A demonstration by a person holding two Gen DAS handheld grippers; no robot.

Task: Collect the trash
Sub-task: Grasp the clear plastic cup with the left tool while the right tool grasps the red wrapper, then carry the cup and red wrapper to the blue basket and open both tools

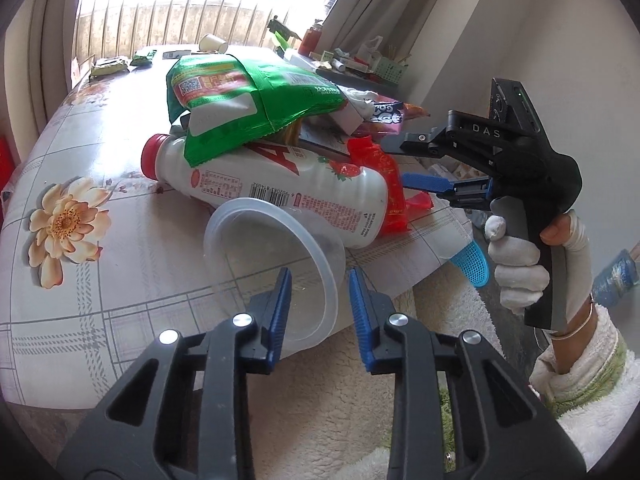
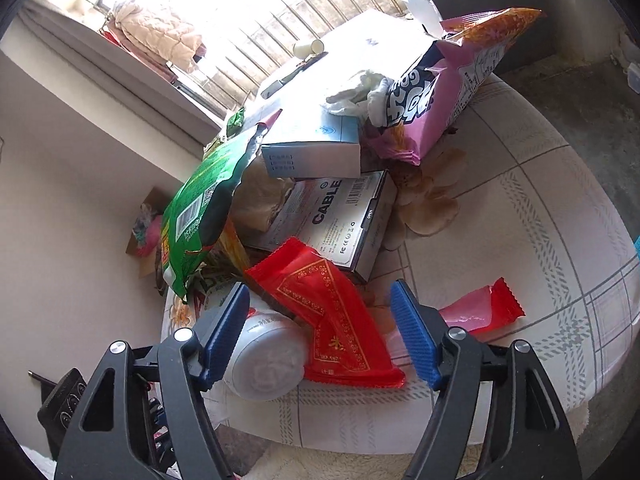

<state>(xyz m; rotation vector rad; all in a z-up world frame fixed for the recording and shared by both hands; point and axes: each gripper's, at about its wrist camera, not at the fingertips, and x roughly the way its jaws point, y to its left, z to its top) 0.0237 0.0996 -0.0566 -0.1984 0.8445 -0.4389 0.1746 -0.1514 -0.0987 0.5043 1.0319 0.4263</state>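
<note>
While the trash pile crowds the surface (image 1: 120,264) edge, the left hand-held gripper (image 1: 319,314) gapes astride the clear tub's (image 1: 276,264) rim, the right hand-held gripper (image 2: 320,332) wide around the sideways bottle's (image 1: 276,188) base.

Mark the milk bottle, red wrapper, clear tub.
milk bottle (image 1: 280,188): left wrist view, label mid-body.
red wrapper (image 2: 336,320): right wrist view, printed face.
clear tub (image 1: 332,280): left wrist view, rim's right side.

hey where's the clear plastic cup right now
The clear plastic cup lies on its side at the table's near edge in the left wrist view, its rim between the open left gripper fingers, touching the white bottle behind it.
</note>
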